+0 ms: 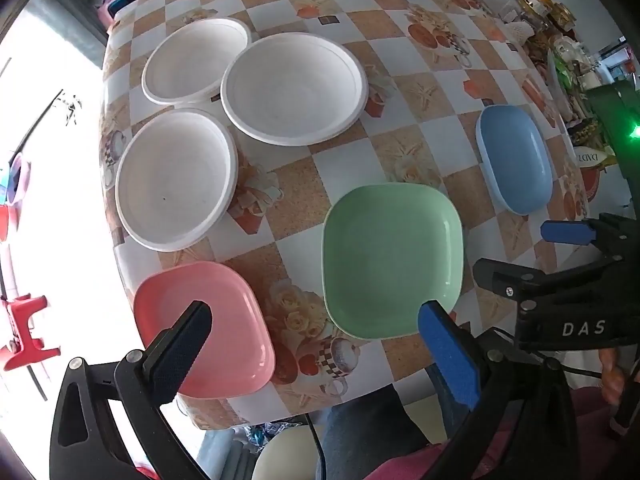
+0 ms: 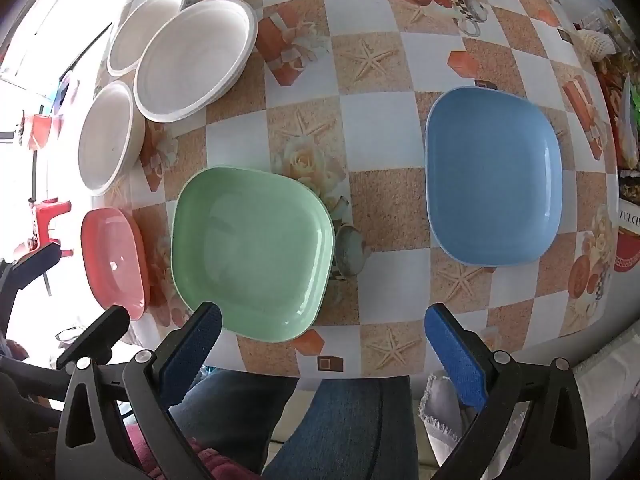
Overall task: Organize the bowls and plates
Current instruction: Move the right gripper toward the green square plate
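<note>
Plates: pink plate (image 1: 208, 328), green plate (image 1: 392, 260), blue plate (image 2: 492, 176) along the table's (image 2: 380, 92) near edge.
Bowls: three white bowls (image 1: 294, 88) grouped far left.
Left gripper (image 1: 320, 344): jaws apart, empty.
Right gripper (image 2: 324, 344): jaws apart, empty.

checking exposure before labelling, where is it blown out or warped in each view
Left wrist: the window side left of the table is blown white and the checks bow. Right wrist: the upper left corner is washed out, and the green plate shows small glare streaks.
</note>
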{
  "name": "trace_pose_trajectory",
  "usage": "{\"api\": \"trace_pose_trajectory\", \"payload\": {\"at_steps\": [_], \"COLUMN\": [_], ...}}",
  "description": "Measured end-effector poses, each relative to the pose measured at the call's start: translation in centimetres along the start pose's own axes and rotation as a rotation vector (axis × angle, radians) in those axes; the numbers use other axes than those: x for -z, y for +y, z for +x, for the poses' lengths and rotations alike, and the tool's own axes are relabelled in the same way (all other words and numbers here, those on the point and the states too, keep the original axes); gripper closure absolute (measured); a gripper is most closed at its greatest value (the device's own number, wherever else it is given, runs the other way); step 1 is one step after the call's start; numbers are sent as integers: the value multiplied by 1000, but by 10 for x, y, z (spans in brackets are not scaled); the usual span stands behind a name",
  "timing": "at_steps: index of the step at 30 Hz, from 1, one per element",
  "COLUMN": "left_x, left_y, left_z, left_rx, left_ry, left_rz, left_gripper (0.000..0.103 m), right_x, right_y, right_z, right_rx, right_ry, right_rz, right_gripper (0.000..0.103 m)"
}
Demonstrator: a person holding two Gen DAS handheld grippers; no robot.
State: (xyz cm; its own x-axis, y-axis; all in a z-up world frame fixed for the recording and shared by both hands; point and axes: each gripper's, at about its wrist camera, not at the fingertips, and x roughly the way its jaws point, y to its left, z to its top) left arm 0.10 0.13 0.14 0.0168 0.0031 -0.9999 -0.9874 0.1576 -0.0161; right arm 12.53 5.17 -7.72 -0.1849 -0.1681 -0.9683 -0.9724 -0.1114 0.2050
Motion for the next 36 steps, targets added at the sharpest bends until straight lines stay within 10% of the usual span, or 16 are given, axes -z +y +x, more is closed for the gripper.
{"api": "trace_pose_trajectory", "payload": {"at_steps": [36], "left_x": [-7], "left_y": [-10], "left_z": [8], "left_rx": [-58], "left_ry": [48], "left_rz": [46], "left_gripper": [0], "right_x": [-1], "right_y": [-8], "right_z": [12], "right_rx": [-50], "right_ry": [-11], "right_rz": [33], "right_gripper": [1]}}
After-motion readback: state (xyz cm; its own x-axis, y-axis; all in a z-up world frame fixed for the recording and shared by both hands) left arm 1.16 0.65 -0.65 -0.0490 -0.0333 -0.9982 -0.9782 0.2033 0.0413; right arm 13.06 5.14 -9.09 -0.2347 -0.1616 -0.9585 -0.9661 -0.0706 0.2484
